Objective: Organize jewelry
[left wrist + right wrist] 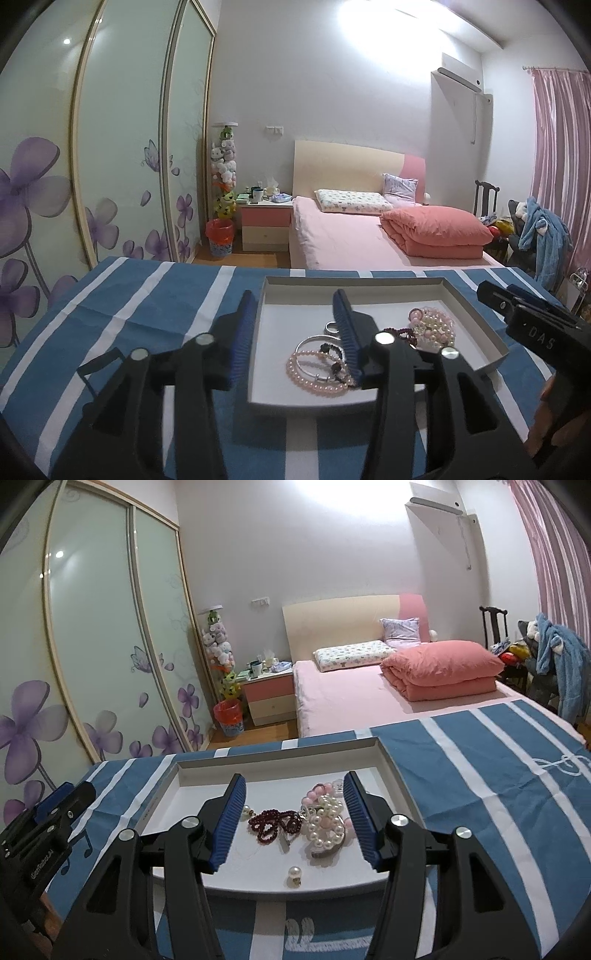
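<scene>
Both claws gaping, empty: left claw (pixel 295 314), right claw (pixel 293 794). Risk: garnet beads (pixel 275 821) snag pearl bracelet (pixel 327 825) at 3 o'clock, tangle lifts together.

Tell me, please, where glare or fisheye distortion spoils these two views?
Left wrist view: a ceiling light blows out the upper wall, and the wardrobe doors bow strongly. Right wrist view: the same glare sits top centre; the white tray and its jewelry stay sharp.

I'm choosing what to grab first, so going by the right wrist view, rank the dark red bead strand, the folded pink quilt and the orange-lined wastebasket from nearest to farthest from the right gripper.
1. Dark red bead strand, in the tray between the right gripper fingers.
2. Orange-lined wastebasket, on the floor, far left.
3. Folded pink quilt, on the bed; roughly level with the wastebasket, hard to call.
</scene>
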A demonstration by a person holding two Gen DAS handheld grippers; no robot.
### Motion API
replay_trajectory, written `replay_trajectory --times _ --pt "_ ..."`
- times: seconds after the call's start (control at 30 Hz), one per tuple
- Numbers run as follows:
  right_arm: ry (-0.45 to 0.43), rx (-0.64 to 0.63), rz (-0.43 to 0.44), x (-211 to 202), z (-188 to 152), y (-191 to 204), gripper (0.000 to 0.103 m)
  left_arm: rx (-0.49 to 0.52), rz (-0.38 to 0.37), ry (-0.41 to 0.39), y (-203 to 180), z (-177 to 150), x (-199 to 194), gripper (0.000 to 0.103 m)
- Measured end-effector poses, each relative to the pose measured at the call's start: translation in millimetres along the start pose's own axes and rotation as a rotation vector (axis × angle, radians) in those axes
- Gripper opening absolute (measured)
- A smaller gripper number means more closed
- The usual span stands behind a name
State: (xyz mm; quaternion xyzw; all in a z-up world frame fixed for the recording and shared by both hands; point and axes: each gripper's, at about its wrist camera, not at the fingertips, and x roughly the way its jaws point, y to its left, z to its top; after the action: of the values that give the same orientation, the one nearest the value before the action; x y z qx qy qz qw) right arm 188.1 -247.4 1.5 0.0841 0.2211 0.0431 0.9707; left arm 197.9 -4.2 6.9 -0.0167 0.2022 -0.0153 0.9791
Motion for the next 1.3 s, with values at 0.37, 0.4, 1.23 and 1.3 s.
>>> replay_trajectory --times 0.37,0.4,1.23,1.3 --pt "-0.068 -0.062 -0.01 -62.6 -9.4 7.0 0.101 0.011 0.025 -0.019 23.0 -15.7 -58.5 0.099" --pt "-0.07 -0.062 -0.005 -67.9 -12.0 7.3 0.101 0.012 0.027 -0.016 24.5 -18.8 -63.0 0.099" --pt "-0.128 -0.104 0.019 -117.5 -72.0 12.9 0.101 0.022 0.06 -0.06 13.9 -58.3 -125.3 0.099" --pt "-0.126 -0.098 0.021 -117.9 -72.2 11.3 0.101 0.012 0.062 -0.058 15.5 -58.6 -125.0 0.099"
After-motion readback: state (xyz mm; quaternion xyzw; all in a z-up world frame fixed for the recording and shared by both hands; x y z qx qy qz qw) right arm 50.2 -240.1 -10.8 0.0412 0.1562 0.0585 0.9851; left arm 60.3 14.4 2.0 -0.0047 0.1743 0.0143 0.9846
